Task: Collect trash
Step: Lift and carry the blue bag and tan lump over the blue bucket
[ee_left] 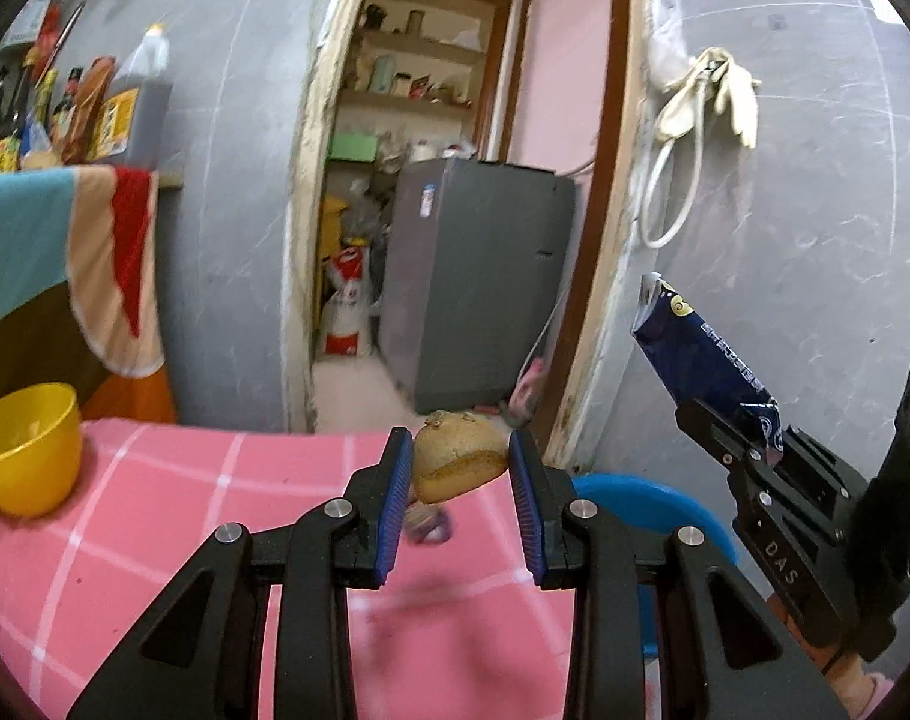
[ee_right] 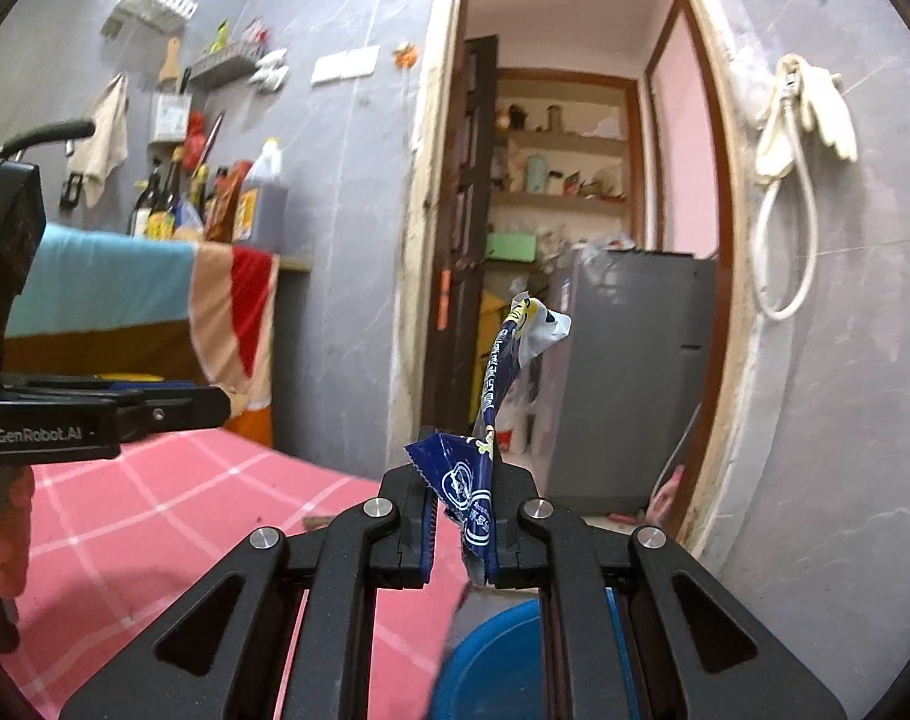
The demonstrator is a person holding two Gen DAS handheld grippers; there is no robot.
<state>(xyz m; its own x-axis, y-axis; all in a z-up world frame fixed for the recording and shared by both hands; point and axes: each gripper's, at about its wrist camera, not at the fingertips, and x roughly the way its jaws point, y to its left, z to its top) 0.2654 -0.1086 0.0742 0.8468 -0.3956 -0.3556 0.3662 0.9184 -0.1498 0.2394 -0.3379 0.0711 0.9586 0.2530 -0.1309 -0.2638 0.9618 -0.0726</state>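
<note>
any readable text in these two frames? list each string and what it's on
"GenRobot.AI": side of the left gripper, right wrist view.
"DAS": body of the right gripper, left wrist view.
Blue snack wrapper, held in the right gripper: white print and round logos, too warped to read.
Bottles and yellow-labelled jug on the counter: labels too blurred.
Red and white sack in the back room: unreadable.
Sticker on the grey appliance: too small.

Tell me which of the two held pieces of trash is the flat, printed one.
The dark blue wrapper, pinched in the right gripper. The left gripper holds a rounded, tan bread piece with no print.
</note>
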